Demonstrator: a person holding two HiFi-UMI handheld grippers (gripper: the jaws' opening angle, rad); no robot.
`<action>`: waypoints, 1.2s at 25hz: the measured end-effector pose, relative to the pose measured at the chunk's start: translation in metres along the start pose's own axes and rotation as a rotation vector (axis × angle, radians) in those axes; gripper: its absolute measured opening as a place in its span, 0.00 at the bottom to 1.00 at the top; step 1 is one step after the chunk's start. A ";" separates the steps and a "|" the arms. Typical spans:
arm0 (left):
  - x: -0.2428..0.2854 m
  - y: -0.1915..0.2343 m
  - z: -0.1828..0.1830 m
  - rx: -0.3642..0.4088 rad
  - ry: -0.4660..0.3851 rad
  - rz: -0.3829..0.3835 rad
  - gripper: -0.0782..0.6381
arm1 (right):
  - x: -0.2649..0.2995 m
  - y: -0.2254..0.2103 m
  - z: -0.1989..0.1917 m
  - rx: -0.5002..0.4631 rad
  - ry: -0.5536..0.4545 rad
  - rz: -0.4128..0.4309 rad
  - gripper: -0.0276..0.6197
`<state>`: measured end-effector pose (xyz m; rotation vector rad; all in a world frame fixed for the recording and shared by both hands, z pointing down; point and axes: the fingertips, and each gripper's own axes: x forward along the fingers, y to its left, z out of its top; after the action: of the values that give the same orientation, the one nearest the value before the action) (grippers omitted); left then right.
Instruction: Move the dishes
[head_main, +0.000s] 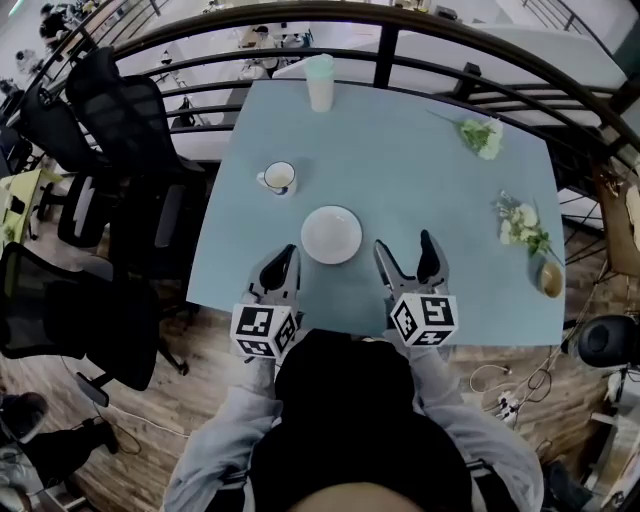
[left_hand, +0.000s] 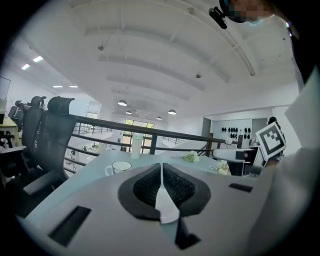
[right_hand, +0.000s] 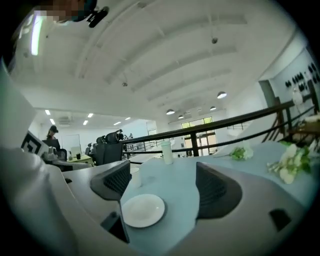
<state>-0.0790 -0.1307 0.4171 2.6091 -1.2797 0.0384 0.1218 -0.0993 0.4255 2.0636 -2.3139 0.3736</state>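
A white saucer lies on the pale blue table, with a white cup to its far left. Both grippers hover near the table's front edge on either side of the saucer. My left gripper is shut, pads together with nothing between them. My right gripper stands open and empty; its fingers frame the saucer ahead, with the cup partly hidden behind the left finger. The cup also shows in the left gripper view.
A tall pale tumbler stands at the table's far edge. Flower sprigs lie at the far right and right edge, beside a small brown cup. Black office chairs stand left of the table; a dark railing runs behind.
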 end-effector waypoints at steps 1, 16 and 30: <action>0.001 0.000 -0.001 -0.001 0.002 -0.004 0.14 | -0.004 -0.002 -0.002 -0.031 0.001 -0.019 0.67; 0.029 -0.019 -0.023 -0.002 0.077 -0.177 0.14 | -0.021 -0.018 -0.027 0.018 0.025 -0.142 0.63; 0.067 -0.129 -0.052 0.042 0.183 -0.526 0.14 | -0.113 -0.091 -0.042 0.093 0.020 -0.443 0.61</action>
<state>0.0670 -0.0951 0.4502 2.8119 -0.5158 0.2076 0.2198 0.0099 0.4621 2.5121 -1.7801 0.4835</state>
